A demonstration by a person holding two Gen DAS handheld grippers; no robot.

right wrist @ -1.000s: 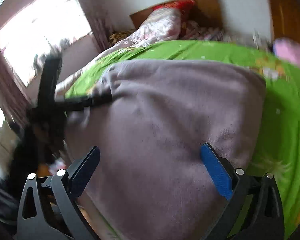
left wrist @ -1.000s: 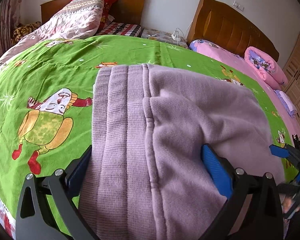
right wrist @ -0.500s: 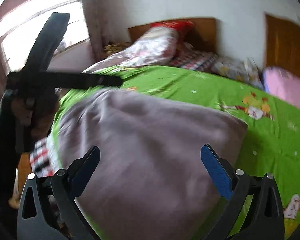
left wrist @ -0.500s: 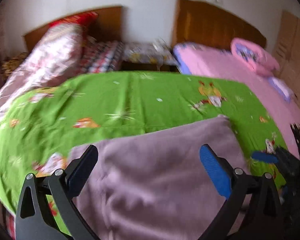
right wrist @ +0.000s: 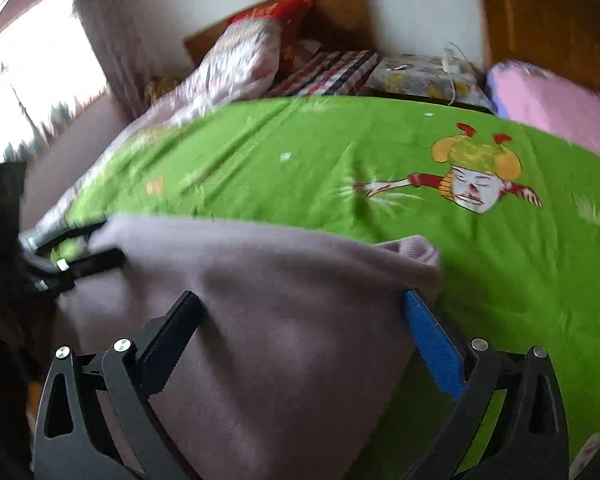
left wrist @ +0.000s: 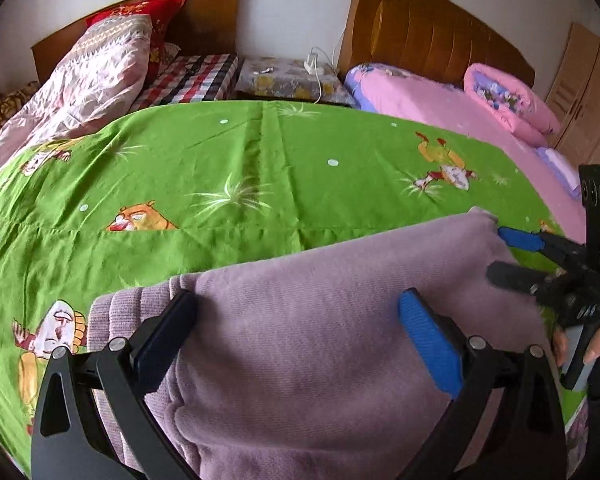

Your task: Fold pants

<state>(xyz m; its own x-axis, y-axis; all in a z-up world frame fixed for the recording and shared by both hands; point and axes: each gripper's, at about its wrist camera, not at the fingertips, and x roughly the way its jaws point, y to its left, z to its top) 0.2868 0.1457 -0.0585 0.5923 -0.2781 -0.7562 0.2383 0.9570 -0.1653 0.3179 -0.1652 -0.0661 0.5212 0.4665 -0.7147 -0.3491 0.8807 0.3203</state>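
Note:
The mauve knit pants (left wrist: 332,312) lie folded at the near edge of the green cartoon bedspread (left wrist: 260,168), ribbed waistband at the left. My left gripper (left wrist: 296,336) is open, its fingers spread just above the pants. My right gripper (right wrist: 300,332) is open too, low over the right part of the pants (right wrist: 268,304). In the left wrist view the right gripper's blue fingertip (left wrist: 520,238) sits at the pants' far right corner. In the right wrist view the left gripper (right wrist: 80,248) shows at the pants' left edge. Neither gripper holds cloth.
A rolled pink-white quilt (left wrist: 88,80) and a red pillow (left wrist: 148,12) lie at the headboard. A second bed with pink sheet (left wrist: 460,112) stands to the right, with a nightstand (left wrist: 288,80) between them. Wooden wardrobe (left wrist: 588,92) at far right; window (right wrist: 32,92) at left.
Both grippers pulled back toward the near edge and lowered; more green bedspread shows beyond the pants. The right gripper came closer to the pants' right corner.

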